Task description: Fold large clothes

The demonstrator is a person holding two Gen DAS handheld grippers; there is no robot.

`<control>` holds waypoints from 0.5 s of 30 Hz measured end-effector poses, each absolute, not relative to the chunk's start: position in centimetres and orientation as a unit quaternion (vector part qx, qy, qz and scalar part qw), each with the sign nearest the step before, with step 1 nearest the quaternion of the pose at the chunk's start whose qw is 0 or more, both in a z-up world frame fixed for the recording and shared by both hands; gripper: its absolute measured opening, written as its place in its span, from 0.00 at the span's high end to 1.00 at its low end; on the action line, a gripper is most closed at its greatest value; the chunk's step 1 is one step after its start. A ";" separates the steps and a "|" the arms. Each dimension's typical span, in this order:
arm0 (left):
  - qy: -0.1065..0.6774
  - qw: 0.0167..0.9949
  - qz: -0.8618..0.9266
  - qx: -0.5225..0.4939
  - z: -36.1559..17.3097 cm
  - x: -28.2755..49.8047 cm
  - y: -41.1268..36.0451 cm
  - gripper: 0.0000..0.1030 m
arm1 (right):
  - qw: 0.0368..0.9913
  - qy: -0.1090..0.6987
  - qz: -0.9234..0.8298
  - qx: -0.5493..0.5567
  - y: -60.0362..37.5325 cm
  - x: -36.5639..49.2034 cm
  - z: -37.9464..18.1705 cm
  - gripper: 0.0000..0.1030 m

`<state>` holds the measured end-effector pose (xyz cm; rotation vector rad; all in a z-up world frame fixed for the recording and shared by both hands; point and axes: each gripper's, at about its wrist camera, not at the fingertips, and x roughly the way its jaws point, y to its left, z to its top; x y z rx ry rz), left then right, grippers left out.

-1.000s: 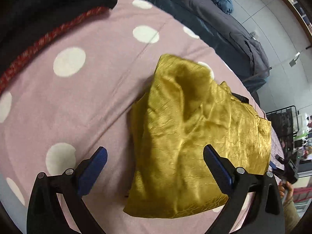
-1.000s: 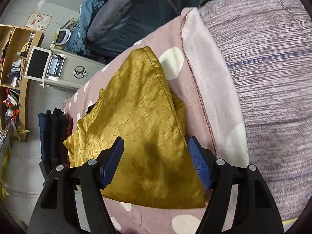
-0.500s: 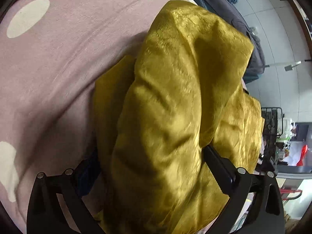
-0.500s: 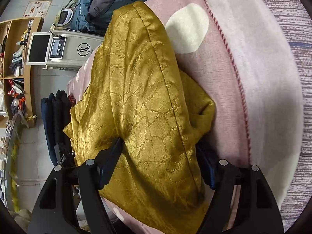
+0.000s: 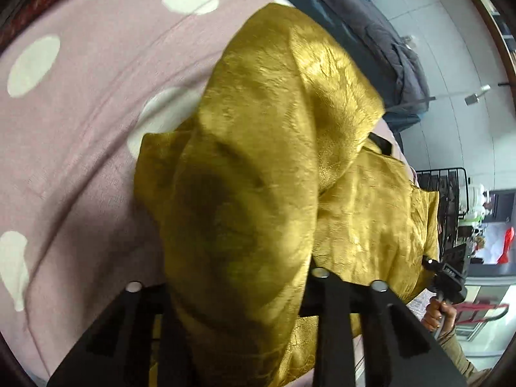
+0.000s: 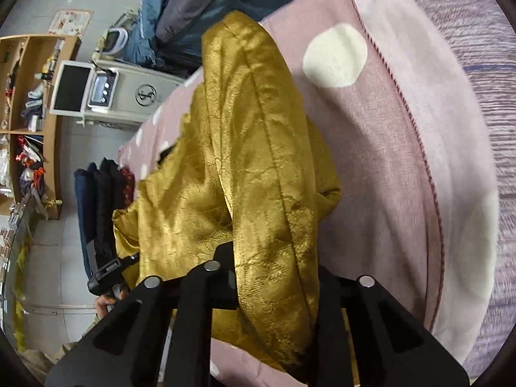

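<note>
A shiny gold garment (image 5: pixel 274 161) lies bunched on a pink bedcover with white dots (image 5: pixel 80 129). In the left wrist view a thick fold of it rises between the jaws of my left gripper (image 5: pixel 235 283), which are closing and press on the cloth. In the right wrist view the gold garment (image 6: pixel 258 161) runs as a long ridge into my right gripper (image 6: pixel 274 274), whose jaws are also closing and pinch that fold. The cloth hides the pads of both grippers.
Dark jackets (image 5: pixel 371 32) are piled at the far end of the bed. A grey striped blanket (image 6: pixel 467 48) lies to the right. Beside the bed are folded dark clothes (image 6: pixel 100 200), a white appliance (image 6: pixel 122 93), a wooden shelf (image 6: pixel 29 96) and a wire rack (image 5: pixel 448 200).
Both grippers moved forward over the garment's near edge and went from wide open to narrow, with cloth gathered between their jaws. The fold now stands up higher.
</note>
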<state>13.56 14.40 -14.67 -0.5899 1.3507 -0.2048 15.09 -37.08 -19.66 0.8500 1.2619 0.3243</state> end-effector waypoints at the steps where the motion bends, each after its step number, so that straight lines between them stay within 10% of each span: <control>1: 0.607 0.743 -0.098 -0.265 -13.8 13.5 14.1 0.83 | 0.717 0.555 0.149 0.395 -37.3 14.5 -18.5 0.90; 15: 0.524 0.784 -0.315 -0.113 -1.2 15.6 -6.5 0.87 | 0.811 0.409 0.087 0.409 -49.6 0.3 -4.4 0.93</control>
